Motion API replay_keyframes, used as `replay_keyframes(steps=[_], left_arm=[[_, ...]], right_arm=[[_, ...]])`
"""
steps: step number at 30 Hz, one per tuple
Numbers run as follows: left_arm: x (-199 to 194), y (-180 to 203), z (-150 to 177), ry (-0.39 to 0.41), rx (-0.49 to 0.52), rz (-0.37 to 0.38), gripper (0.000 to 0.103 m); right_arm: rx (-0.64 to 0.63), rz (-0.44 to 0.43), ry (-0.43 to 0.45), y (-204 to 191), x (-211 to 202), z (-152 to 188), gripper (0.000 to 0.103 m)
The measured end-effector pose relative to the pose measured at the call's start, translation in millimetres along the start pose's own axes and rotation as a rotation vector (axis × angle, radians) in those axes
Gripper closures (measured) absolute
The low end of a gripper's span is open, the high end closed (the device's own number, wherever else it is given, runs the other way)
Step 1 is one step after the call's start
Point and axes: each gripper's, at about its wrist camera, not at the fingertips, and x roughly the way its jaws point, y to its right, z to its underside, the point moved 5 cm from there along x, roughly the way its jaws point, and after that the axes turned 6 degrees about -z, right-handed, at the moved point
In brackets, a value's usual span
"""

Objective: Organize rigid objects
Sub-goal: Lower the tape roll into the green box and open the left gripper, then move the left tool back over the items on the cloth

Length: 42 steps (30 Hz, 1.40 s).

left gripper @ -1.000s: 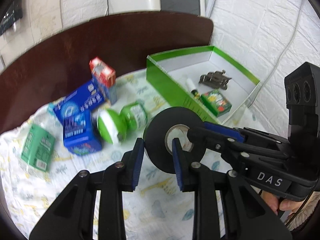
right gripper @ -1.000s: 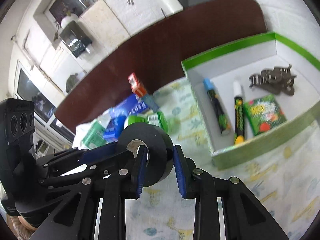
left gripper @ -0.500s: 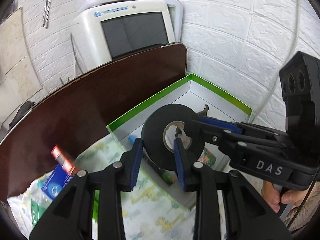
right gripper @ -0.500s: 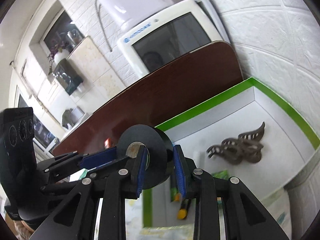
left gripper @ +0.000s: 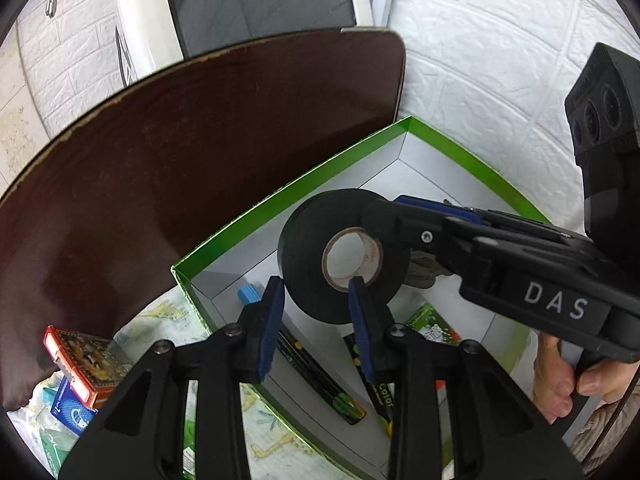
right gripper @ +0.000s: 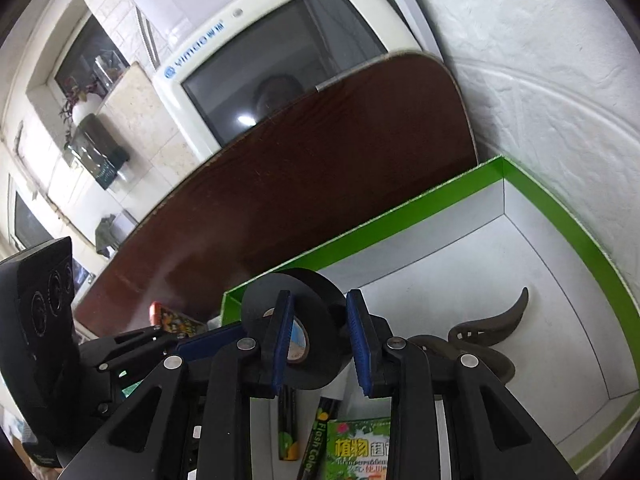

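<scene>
A black tape roll hangs above the green-rimmed white box. My left gripper is shut on the roll's lower wall, one finger through its core. My right gripper is shut on the same roll from the other side; it shows in the left wrist view gripping the roll's upper right wall. In the box lie two markers, a green packet and a dark metal ornament.
A dark brown board stands behind the box, with a white monitor and white brick wall beyond. A red card box and blue boxes lie on the patterned cloth left of the box.
Both grippers have carried the tape roll from above the cloth to over the green box, and both views have tilted upward toward the board and monitor.
</scene>
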Motion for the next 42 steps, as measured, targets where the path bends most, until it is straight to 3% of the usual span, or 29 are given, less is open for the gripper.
replay_keyframes(steps=[7,10,19,21,26,34,42], left_arm=[[15,-5,-2,-0.019,-0.015,0.009,0.073],[13,-6,0,-0.013,-0.01,0.004,0.073],[-33,-36,14,0.048,-0.064,-0.05,0.07],[-50,-50,22,0.066,-0.088,-0.072,0.063],[-94,-91,49,0.113,-0.163,-0.16,0.058],[-147,-165,114,0.138,-0.351,-0.267,0.054],[-173,-194,178,0.121,-0.43,-0.273,0.05]], right_arm=[[0.029,0.016,-0.053,14,23,6,0.073],[0.027,0.016,-0.025,13,17,5,0.073],[-0.01,0.025,0.009,0,-15,8,0.073],[-0.028,0.007,0.008,-12,-20,12,0.073],[-0.09,-0.039,0.005,-53,-28,24,0.073],[-0.185,-0.114,-0.081,-122,-17,55,0.073],[-0.222,-0.131,-0.184,-171,8,94,0.073]])
